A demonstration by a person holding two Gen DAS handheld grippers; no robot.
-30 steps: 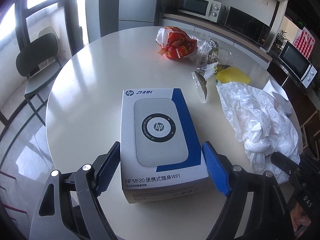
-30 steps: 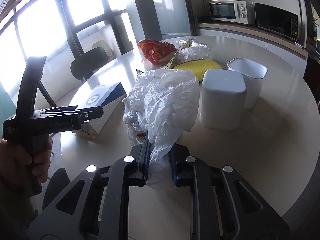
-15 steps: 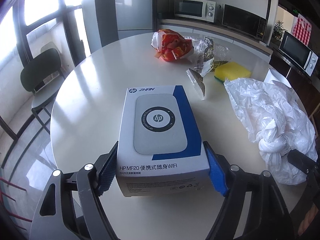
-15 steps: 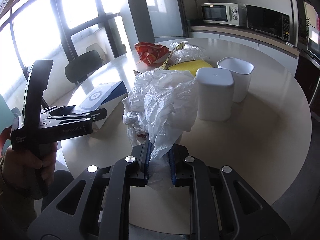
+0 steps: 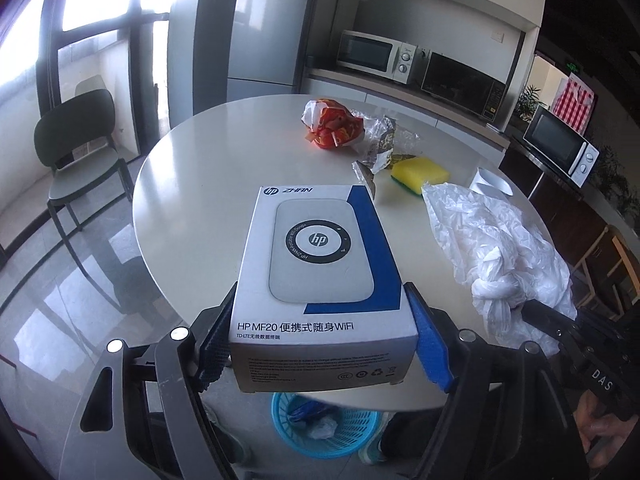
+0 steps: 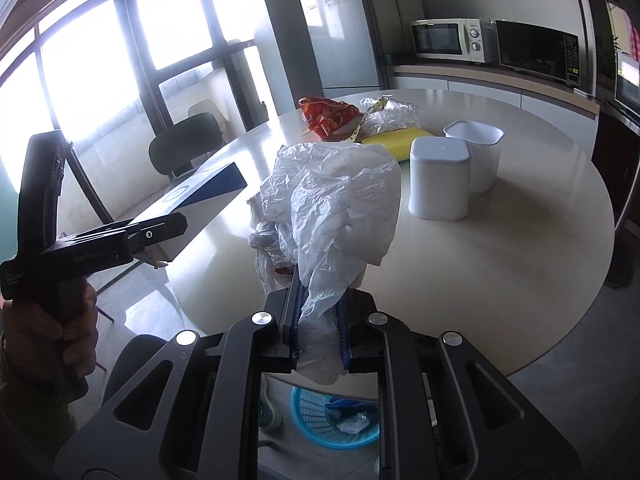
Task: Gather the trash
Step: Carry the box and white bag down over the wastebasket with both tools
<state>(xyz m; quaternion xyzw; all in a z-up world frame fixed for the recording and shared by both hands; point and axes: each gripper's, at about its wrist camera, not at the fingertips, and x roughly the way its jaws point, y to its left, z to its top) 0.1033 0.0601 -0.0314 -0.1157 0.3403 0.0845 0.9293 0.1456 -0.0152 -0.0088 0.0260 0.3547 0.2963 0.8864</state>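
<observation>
My left gripper (image 5: 320,344) is shut on a white and blue HP box (image 5: 320,264), held lifted at the near edge of the round table (image 5: 224,168). The box also shows in the right wrist view (image 6: 200,196). My right gripper (image 6: 318,320) is shut on a crumpled white plastic bag (image 6: 336,208), held above the table edge; the bag also shows in the left wrist view (image 5: 504,248). A blue trash basket (image 5: 324,424) stands on the floor below both grippers, with some trash inside; it also shows in the right wrist view (image 6: 336,416).
On the table lie a red snack bag (image 5: 336,128), a crumpled foil wrapper (image 5: 380,148), a yellow sponge (image 5: 420,170) and two white containers (image 6: 440,178). A dark chair (image 5: 76,152) stands at the left. Microwaves line the back counter.
My left gripper closed on the HP box and lifted it back off the table. Both grippers pulled back past the table edge, so the blue basket came into view below.
</observation>
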